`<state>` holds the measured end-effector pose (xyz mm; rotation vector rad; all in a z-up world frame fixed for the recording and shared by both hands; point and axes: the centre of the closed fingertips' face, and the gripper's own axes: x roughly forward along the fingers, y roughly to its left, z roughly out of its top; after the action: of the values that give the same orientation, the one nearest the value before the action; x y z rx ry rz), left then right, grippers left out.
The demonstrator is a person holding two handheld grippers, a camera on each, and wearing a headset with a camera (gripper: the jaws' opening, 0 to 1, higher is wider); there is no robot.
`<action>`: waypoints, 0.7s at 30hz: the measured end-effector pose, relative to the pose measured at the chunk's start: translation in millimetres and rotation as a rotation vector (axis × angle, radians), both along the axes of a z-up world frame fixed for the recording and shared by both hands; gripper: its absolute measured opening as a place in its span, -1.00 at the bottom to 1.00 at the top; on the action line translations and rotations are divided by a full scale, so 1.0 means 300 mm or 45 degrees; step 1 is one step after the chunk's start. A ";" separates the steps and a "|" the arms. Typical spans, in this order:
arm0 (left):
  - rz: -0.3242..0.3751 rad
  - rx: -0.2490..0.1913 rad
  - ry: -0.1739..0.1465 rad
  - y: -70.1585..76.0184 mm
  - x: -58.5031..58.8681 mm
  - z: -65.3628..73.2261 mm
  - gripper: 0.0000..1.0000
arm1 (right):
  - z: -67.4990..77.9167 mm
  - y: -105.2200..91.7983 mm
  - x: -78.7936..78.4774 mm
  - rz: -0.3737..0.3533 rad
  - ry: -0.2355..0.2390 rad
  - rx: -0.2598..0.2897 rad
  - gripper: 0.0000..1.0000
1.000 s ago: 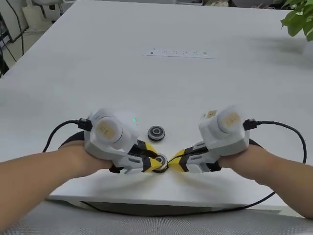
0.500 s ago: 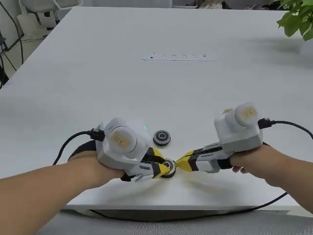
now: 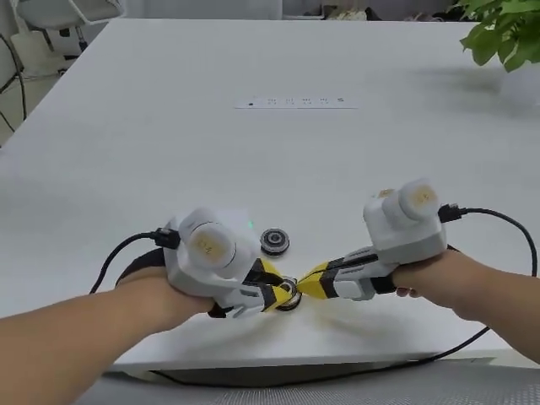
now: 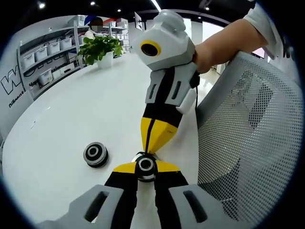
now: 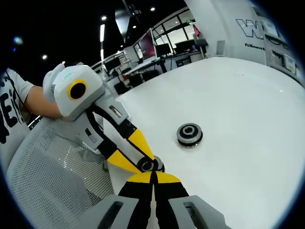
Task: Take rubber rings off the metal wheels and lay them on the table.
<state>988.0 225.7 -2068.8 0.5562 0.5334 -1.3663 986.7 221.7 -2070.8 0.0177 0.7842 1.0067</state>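
A small metal wheel (image 4: 146, 165) with a black rubber ring sits between the yellow jaws of my left gripper (image 4: 145, 168), which is shut on it just above the table's near edge. My right gripper (image 5: 153, 173) meets it head-on. Its jaws are pressed together at the wheel's rim (image 5: 149, 165), pinching the ring's edge as far as I can see. In the head view the two grippers (image 3: 285, 295) (image 3: 304, 288) touch tip to tip at the wheel (image 3: 290, 294). A second wheel (image 3: 272, 240) with its ring on lies flat on the table just beyond them.
The white table (image 3: 270, 152) stretches far ahead, with a small white strip (image 3: 295, 104) lying mid-table. A potted plant (image 3: 498, 34) stands at the far right. A mesh chair back (image 4: 238, 138) is close under the grippers. Cables trail from both grippers.
The grippers have stayed joined at the wheel near the table's front edge. The right gripper's body has lifted and swung slightly to the right; the rest is camera shift.
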 end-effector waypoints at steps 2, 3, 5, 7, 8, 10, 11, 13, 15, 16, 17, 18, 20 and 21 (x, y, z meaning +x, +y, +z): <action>0.001 -0.001 0.001 0.000 0.001 0.000 -0.84 | 0.002 0.006 -0.002 0.002 0.005 0.008 -1.00; 0.001 -0.001 0.000 0.000 0.001 0.000 -0.84 | 0.001 0.007 -0.001 0.003 0.004 0.009 -1.00; 0.002 -0.002 -0.002 0.000 0.001 0.000 -0.84 | 0.003 0.009 -0.002 0.005 -0.001 0.014 -1.00; 0.000 -0.004 -0.002 0.000 0.001 0.000 -0.84 | 0.002 0.008 -0.002 0.002 0.000 0.023 -1.00; -0.002 -0.004 -0.003 0.000 0.001 0.001 -0.84 | 0.002 0.008 -0.002 0.000 0.003 0.026 -1.00; -0.005 -0.007 -0.003 0.000 0.001 0.001 -0.84 | 0.003 0.010 -0.003 0.008 -0.002 0.023 -1.00; -0.006 -0.007 -0.004 0.000 0.001 0.001 -0.84 | 0.003 0.012 -0.004 0.011 -0.002 0.021 -1.00; -0.006 -0.008 -0.003 0.000 0.001 0.001 -0.84 | 0.003 0.015 -0.005 0.015 0.002 0.022 -1.00; -0.009 -0.010 -0.002 0.000 0.000 0.001 -0.84 | 0.005 0.017 -0.007 0.019 0.001 0.027 -1.00; -0.012 -0.011 -0.003 0.000 0.000 0.001 -0.84 | 0.006 0.018 -0.008 0.020 0.000 0.028 -1.00; -0.013 -0.012 -0.002 -0.001 0.000 0.001 -0.84 | 0.007 0.018 -0.008 0.023 -0.002 0.028 -1.00; -0.015 -0.013 0.000 -0.001 0.000 0.001 -0.84 | 0.009 0.020 -0.010 0.031 -0.007 0.029 -1.00; -0.017 -0.017 0.004 -0.001 -0.001 0.001 -0.84 | 0.016 0.027 -0.013 0.040 -0.012 0.045 -1.00; -0.018 -0.019 0.004 -0.004 -0.001 0.001 -0.84 | 0.022 0.031 -0.015 0.045 -0.012 0.054 -1.00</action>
<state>987.6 224.5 -2068.4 0.5467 0.5223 -1.3838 982.2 231.0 -2064.1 0.0358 0.7567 1.0564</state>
